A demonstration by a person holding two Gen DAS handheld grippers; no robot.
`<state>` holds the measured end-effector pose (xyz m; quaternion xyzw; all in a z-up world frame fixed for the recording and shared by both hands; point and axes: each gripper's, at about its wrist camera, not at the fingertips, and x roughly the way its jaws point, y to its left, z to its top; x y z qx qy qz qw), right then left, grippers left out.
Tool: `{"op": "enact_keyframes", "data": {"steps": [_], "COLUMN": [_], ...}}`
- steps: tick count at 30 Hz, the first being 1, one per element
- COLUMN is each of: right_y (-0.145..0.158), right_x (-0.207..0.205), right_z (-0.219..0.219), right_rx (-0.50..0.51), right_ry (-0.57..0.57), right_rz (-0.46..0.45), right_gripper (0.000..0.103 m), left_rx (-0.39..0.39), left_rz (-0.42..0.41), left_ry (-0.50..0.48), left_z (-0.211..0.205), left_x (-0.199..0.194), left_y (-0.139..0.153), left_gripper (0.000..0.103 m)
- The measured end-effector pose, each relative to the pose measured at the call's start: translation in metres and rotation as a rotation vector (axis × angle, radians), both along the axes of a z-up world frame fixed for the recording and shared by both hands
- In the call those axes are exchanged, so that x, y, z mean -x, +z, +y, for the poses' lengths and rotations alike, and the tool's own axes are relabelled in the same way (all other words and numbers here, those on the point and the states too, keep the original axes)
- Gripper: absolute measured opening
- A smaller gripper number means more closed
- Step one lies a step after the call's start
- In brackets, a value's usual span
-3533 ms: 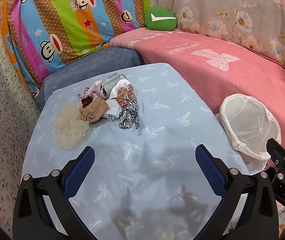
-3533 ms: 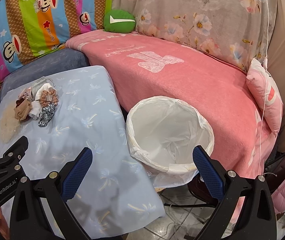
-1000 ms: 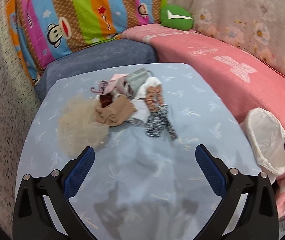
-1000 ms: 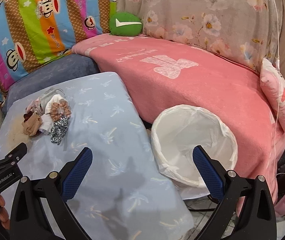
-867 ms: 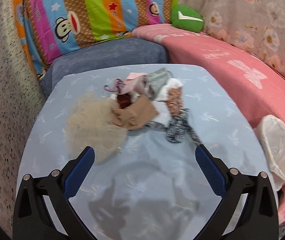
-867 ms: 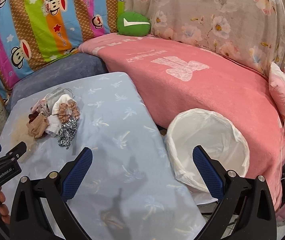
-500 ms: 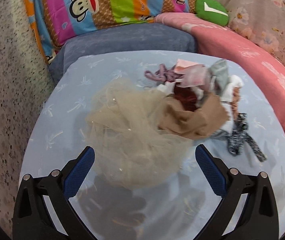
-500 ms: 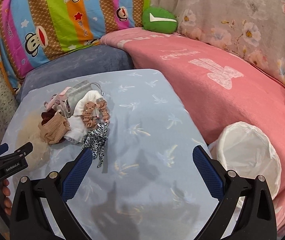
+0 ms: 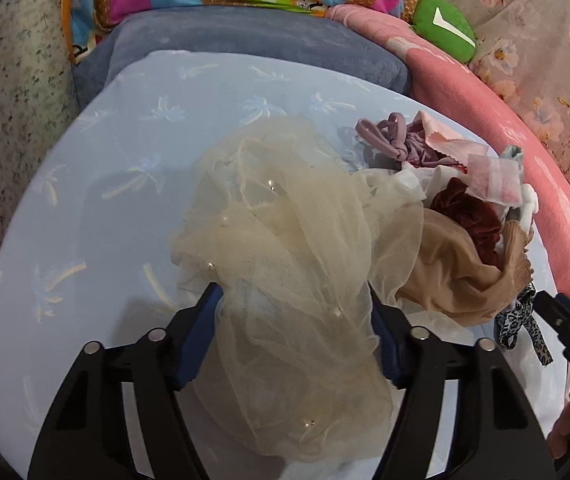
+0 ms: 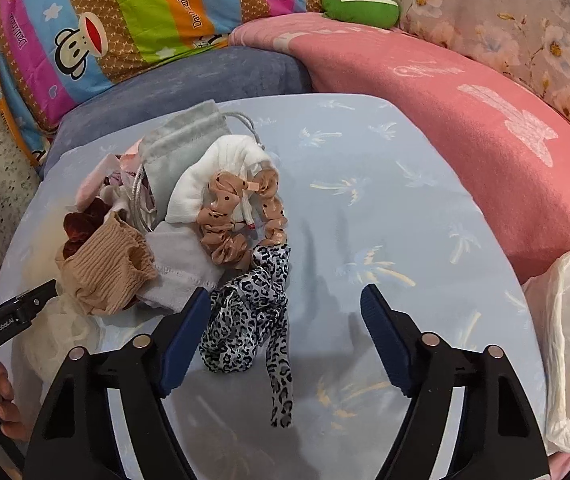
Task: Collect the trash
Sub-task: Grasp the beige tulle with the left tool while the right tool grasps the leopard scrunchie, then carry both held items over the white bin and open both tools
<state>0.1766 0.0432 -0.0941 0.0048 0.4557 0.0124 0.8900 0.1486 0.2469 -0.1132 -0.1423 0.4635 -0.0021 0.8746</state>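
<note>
A pink blanket (image 10: pixel 485 120) covers the sofa behind, with a striped monkey-print cushion (image 10: pixel 125 12) at the back. In front lies the surface (image 10: pixel 365 208), under a pale blue palm-print cloth. A white-lined bin (image 10: pixel 569 320) stands at its right edge.

The trash is a heap of cloth scraps on the left part of the surface. Largest is a cream tulle bundle (image 9: pixel 285 240) dotted with beads. The left gripper (image 9: pixel 293 336) straddles its near end with the jaws closing; the netting fills the gap and drapes over both blue pads.

Beside it lie a tan ribbed piece (image 10: pixel 105 264), a grey drawstring pouch (image 10: pixel 181 140), a white cloth (image 10: pixel 221 176) and a peach dotted scrunchie (image 10: pixel 237 216).

The right gripper (image 10: pixel 285 320) is closing around a leopard-print scrunchie (image 10: pixel 249 316); its left pad touches the fabric, its right pad stands clear.
</note>
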Motion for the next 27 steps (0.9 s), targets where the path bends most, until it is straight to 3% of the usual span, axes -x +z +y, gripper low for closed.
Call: {"op": "enact_keyframes", "data": {"steps": [2,6,7,9,18,27], "right_y": [-0.010,-0.027,-0.027,-0.026,0.031,0.114], "right_x": [-0.004,-0.004,-0.002,0.001,0.024,0.059], "right_z": [0.002,0.002,0.003,0.004,-0.018,-0.075], "right_rx": [-0.008,-0.033,-0.023,-0.032,-0.086,-0.091], "right_ry": [0.004,0.020,0.026,0.044,0.032,-0.025], "right_rz": [0.027,0.077,0.070,0.080,-0.014,-0.164], "right_gripper": [0.059,0.029,0.027,0.009,0.006,0.006], "left_rx": [-0.001,0.036,0.036,0.039,0.044,0.056], "left_rz": [-0.009,-0.003,-0.006,-0.015,-0.138,-0.300], "left_ry": [-0.023,-0.076,-0.082,-0.083,-0.103,-0.262], "left_z": [-0.005,-0.009,-0.009,-0.010,-0.029,-0.103], "left_x": [0.001,-0.002,-0.002,0.001,0.017,0.029], "left_y": [0.002,0.003,0.005,0.010,0.078,0.154], "left_gripper": [0.053,0.014,0.010,0.007,0.006,0.006]}}
